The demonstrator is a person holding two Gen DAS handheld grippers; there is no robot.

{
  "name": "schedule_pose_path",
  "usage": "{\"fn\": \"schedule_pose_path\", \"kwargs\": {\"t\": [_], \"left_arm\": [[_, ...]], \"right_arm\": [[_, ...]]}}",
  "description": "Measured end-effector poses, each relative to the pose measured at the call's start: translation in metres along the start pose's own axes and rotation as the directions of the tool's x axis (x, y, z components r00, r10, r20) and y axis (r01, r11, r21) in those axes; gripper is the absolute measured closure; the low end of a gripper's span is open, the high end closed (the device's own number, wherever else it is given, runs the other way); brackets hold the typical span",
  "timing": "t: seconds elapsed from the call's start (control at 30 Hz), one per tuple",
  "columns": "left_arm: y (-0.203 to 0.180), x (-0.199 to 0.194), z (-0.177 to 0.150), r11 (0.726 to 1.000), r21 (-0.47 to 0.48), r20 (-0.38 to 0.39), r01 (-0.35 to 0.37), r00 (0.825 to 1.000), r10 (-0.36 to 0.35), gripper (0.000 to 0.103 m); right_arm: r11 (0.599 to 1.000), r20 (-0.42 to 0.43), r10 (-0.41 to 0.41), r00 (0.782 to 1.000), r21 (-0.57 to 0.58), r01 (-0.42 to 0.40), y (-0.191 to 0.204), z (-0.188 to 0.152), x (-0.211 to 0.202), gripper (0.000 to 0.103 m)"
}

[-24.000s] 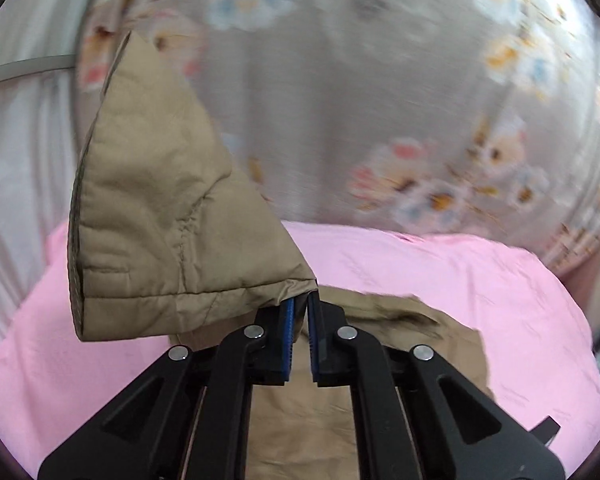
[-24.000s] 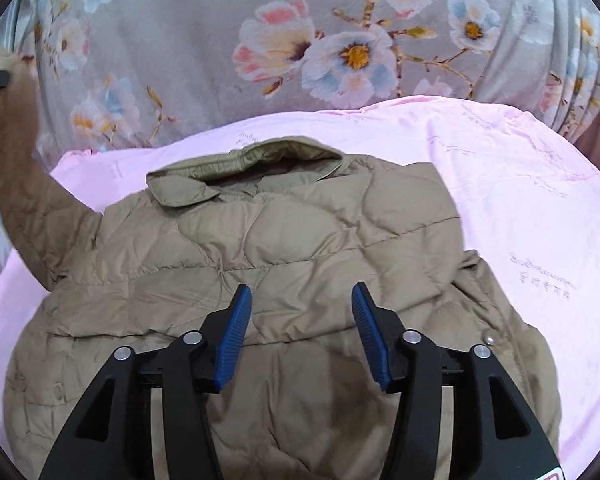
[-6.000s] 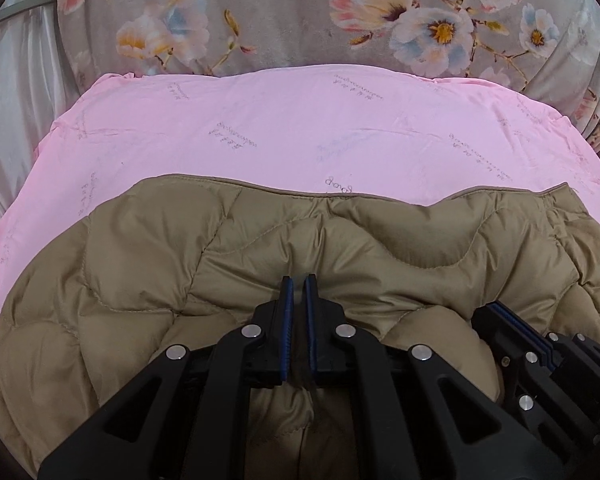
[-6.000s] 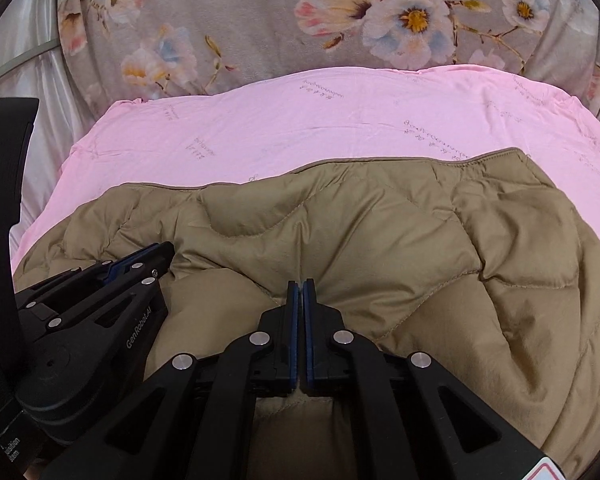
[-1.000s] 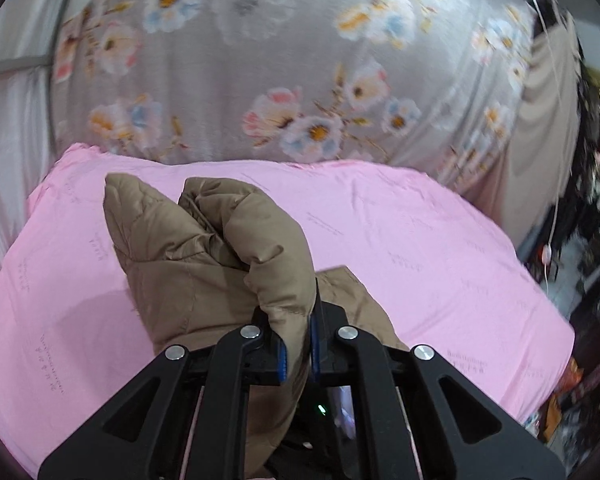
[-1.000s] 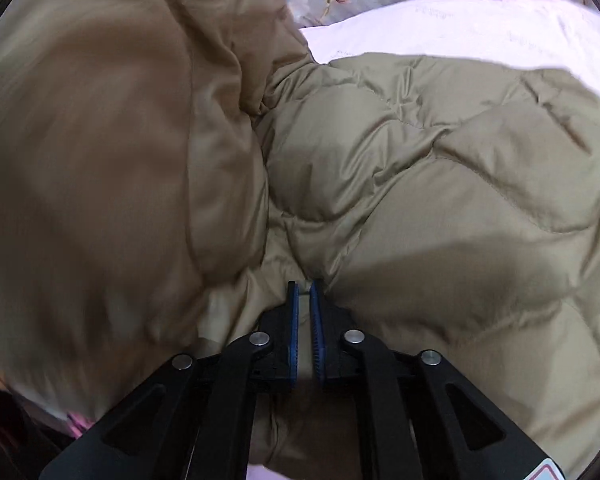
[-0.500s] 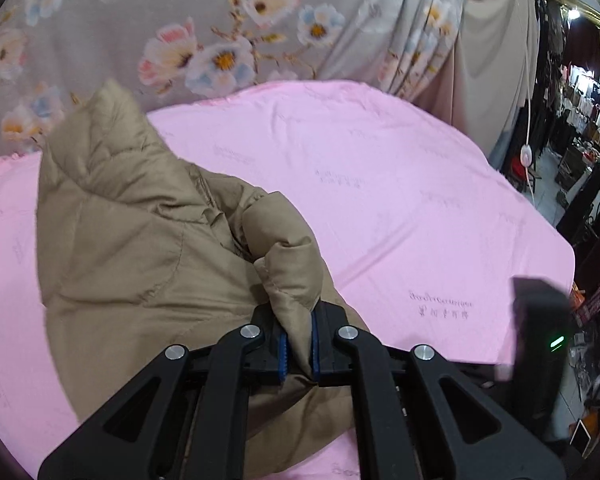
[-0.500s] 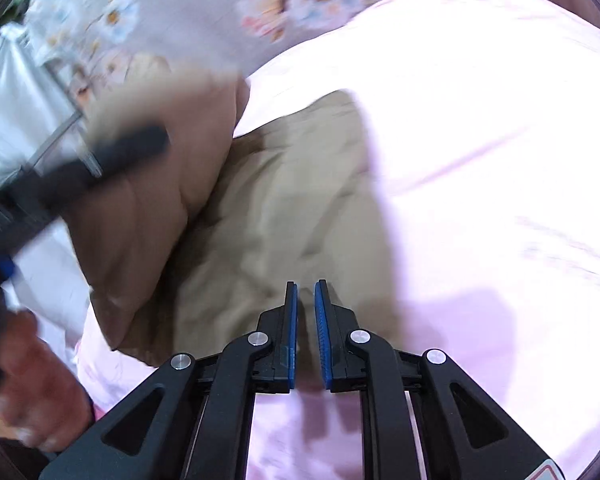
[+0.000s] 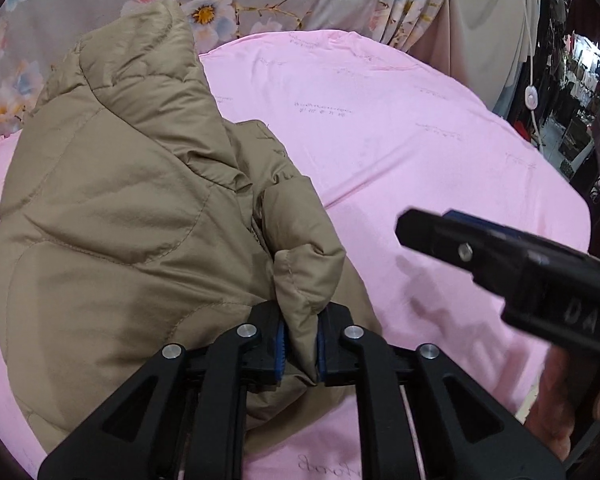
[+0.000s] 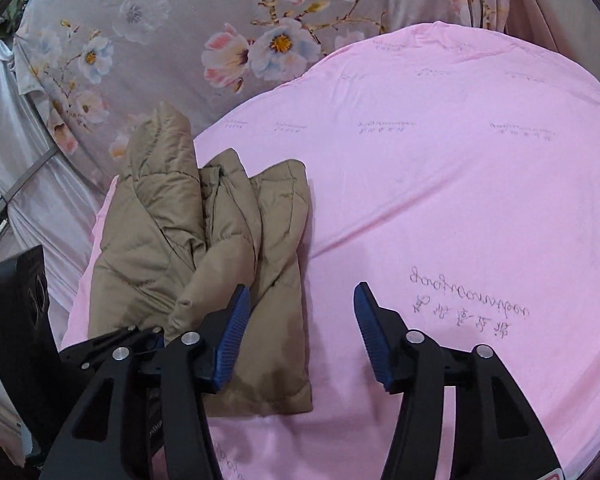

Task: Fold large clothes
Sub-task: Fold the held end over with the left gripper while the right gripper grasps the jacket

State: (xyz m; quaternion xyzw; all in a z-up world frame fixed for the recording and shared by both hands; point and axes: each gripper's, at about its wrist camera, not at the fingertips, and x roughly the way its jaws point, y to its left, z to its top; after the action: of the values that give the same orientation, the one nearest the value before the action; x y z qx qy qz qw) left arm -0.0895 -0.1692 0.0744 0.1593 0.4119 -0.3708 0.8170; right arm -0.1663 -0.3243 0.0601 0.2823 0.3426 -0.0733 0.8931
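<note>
One tan quilted jacket [image 10: 204,280], folded into a bundle, is laid at the left edge of the pink sheet [image 10: 440,200]. A puffy fold of it is pinched by the left gripper [image 9: 300,346]. The right gripper [image 10: 300,332] is held over the sheet just beside it; its jaws have just been opening and are spread wide, with nothing between them.

Left wrist view: tan quilted puffer jacket [image 9: 112,216] hides the pink sheet [image 9: 400,128] beneath; hand [image 9: 572,408] cut off at right edge; shop racks [image 9: 580,92] too small to identify.

Jacket [image 10: 204,264] on sheet's [image 10: 440,184] left side
</note>
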Motion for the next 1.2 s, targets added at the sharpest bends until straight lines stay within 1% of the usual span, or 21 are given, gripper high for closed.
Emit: {"fn": "schedule_pose_path", "kwargs": {"t": [0.03, 0.1, 0.13, 0.17, 0.27, 0.3, 0.37, 0.4, 0.47, 0.57, 0.67, 0.73, 0.77, 0.8, 0.83, 0.87, 0.9, 1.0, 1.07, 1.13, 1.2], "left_arm": [[0.001, -0.008, 0.001, 1.000, -0.011, 0.011, 0.014, 1.000, -0.014, 0.085], [0.007, -0.034, 0.003, 0.998, -0.026, 0.042, 0.051, 0.998, -0.050, 0.067], [0.008, -0.044, 0.003, 0.998, -0.034, 0.065, 0.056, 0.996, -0.053, 0.044], [0.014, -0.061, 0.004, 0.997, -0.051, 0.103, 0.065, 0.993, -0.059, 0.028], [0.045, -0.105, 0.006, 0.988, -0.117, 0.201, 0.102, 0.977, -0.077, 0.024], [0.057, -0.115, 0.008, 0.985, -0.145, 0.224, 0.094, 0.973, -0.060, 0.023], [0.089, -0.133, 0.013, 0.973, -0.227, 0.260, 0.033, 0.965, 0.028, 0.018], [0.104, -0.137, 0.015, 0.965, -0.260, 0.266, 0.005, 0.962, 0.067, 0.018], [0.136, -0.139, 0.020, 0.942, -0.331, 0.250, -0.058, 0.957, 0.147, 0.018], [0.178, -0.134, 0.024, 0.904, -0.412, 0.216, -0.113, 0.952, 0.217, 0.018], [0.204, -0.129, 0.025, 0.883, -0.450, 0.196, -0.134, 0.950, 0.244, 0.018], [0.214, -0.125, 0.026, 0.876, -0.466, 0.193, -0.125, 0.952, 0.239, 0.018], [0.218, -0.123, 0.028, 0.874, -0.471, 0.193, -0.119, 0.953, 0.233, 0.018], [0.221, -0.121, 0.029, 0.874, -0.473, 0.194, -0.113, 0.954, 0.228, 0.018], [0.222, -0.117, 0.032, 0.874, -0.473, 0.192, -0.110, 0.956, 0.224, 0.018], [0.221, -0.115, 0.036, 0.878, -0.468, 0.192, -0.105, 0.957, 0.217, 0.018], [0.220, -0.113, 0.039, 0.880, -0.464, 0.191, -0.100, 0.959, 0.209, 0.018], [0.216, -0.109, 0.051, 0.891, -0.448, 0.199, -0.078, 0.963, 0.184, 0.018], [0.210, -0.109, 0.059, 0.897, -0.437, 0.207, -0.069, 0.963, 0.175, 0.018], [0.202, -0.107, 0.069, 0.904, -0.424, 0.217, -0.060, 0.962, 0.165, 0.018], [0.190, -0.101, 0.081, 0.912, -0.407, 0.218, -0.054, 0.964, 0.155, 0.018]], "right_arm": [[1.000, 0.009, 0.011, 1.000, -0.003, -0.011, 0.005, 0.005, -0.003, 0.038], [0.999, 0.026, 0.040, 0.999, -0.010, -0.040, 0.013, 0.022, -0.010, 0.030], [0.998, 0.032, 0.057, 0.998, -0.015, -0.057, 0.019, 0.032, -0.012, 0.029], [0.997, 0.034, 0.072, 0.997, -0.020, -0.071, 0.025, 0.040, -0.013, 0.027], [0.993, 0.033, 0.120, 0.992, -0.021, -0.119, 0.046, 0.070, -0.012, 0.021], [0.990, 0.023, 0.138, 0.990, -0.016, -0.138, 0.055, 0.081, -0.007, 0.020], [0.984, -0.012, 0.178, 0.984, -0.005, -0.179, 0.071, 0.099, 0.010, 0.017], [0.983, -0.039, 0.183, 0.982, 0.007, -0.183, 0.080, 0.109, 0.022, 0.017], [0.980, -0.094, 0.197, 0.976, 0.024, -0.196, 0.095, 0.121, 0.046, 0.017], [0.984, -0.164, 0.181, 0.970, 0.038, -0.177, 0.113, 0.135, 0.081, 0.017], [0.984, -0.230, 0.180, 0.956, 0.053, -0.172, 0.120, 0.139, 0.110, 0.017], [0.982, -0.285, 0.190, 0.939, 0.066, -0.178, 0.123, 0.137, 0.131, 0.017], [0.982, -0.303, 0.188, 0.934, 0.064, -0.176, 0.124, 0.135, 0.137, 0.024], [0.982, -0.321, 0.191, 0.928, 0.051, -0.184, 0.127, 0.132, 0.143, 0.048], [0.982, -0.338, 0.187, 0.923, 0.031, -0.187, 0.131, 0.129, 0.146, 0.063], [0.983, -0.327, 0.178, 0.928, 0.015, -0.183, 0.133, 0.127, 0.144, 0.077], [0.982, -0.308, 0.180, 0.934, -0.001, -0.190, 0.135, 0.127, 0.138, 0.086], [0.980, -0.187, 0.139, 0.972, -0.118, -0.163, 0.148, 0.127, 0.092, 0.092], [0.976, -0.076, 0.084, 0.994, -0.195, -0.098, 0.153, 0.123, 0.055, 0.092], [0.974, 0.006, 0.016, 1.000, -0.228, -0.014, 0.150, 0.115, 0.033, 0.092], [0.972, 0.056, -0.059, 0.997, -0.225, 0.070, 0.139, 0.104, 0.024, 0.092]]}}
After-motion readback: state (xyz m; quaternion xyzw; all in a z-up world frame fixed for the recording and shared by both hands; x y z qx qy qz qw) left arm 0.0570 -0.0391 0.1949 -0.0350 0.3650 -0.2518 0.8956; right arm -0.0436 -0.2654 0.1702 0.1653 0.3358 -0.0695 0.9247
